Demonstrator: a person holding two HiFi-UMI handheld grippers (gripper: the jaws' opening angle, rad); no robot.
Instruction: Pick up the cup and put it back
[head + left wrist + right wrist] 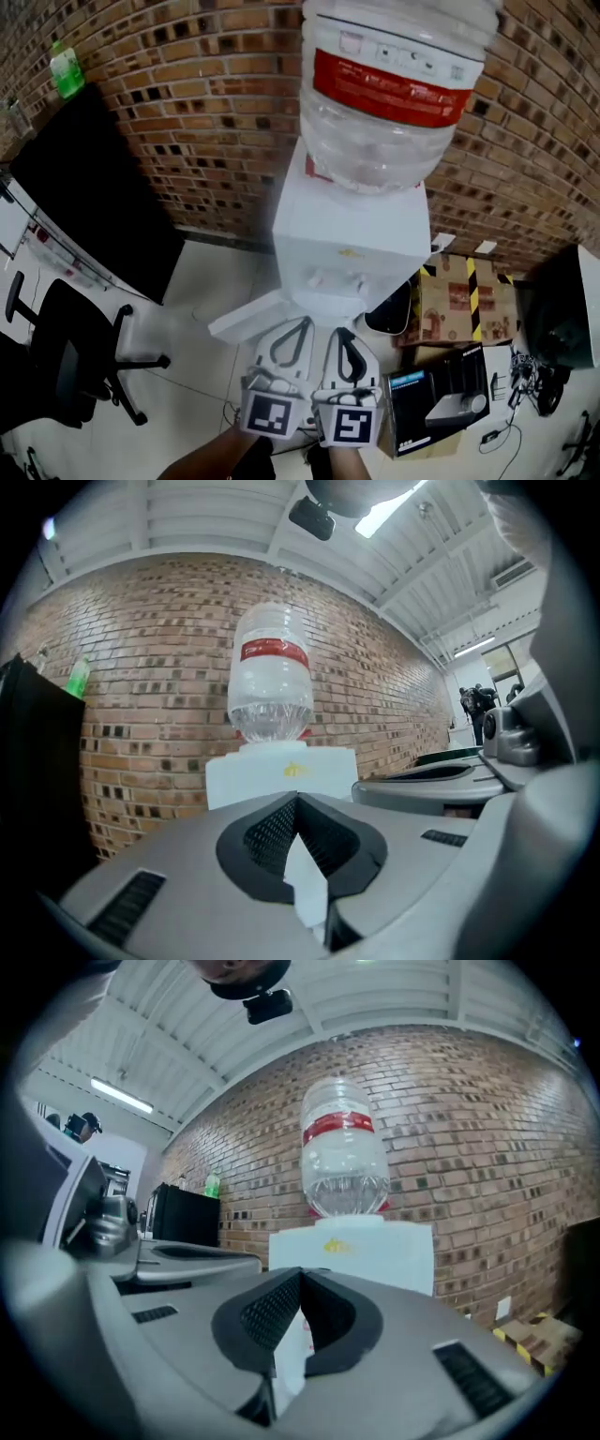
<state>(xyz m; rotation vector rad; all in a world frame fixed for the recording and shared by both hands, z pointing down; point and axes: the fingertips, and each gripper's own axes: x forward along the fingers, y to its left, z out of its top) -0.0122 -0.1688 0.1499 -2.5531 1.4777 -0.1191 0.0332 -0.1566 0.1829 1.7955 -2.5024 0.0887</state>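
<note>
A white water dispenser [352, 253] with a large clear bottle [394, 94] on top stands against the brick wall, straight ahead. No cup shows in any view. My left gripper [302, 323] and right gripper [343, 335] hang side by side just in front of the dispenser's taps, both pointing at it. In the left gripper view the left gripper [296, 799] has its jaws closed tip to tip with nothing between them, and the dispenser [281, 772] stands beyond. The right gripper [300, 1274] is likewise shut and empty, facing the dispenser [356, 1251].
A black office chair [75, 356] and a black cabinet [94, 197] stand to the left. To the right of the dispenser are a cardboard box with yellow-black tape [464, 300] and a dark printed box [441, 398], with cables on the floor.
</note>
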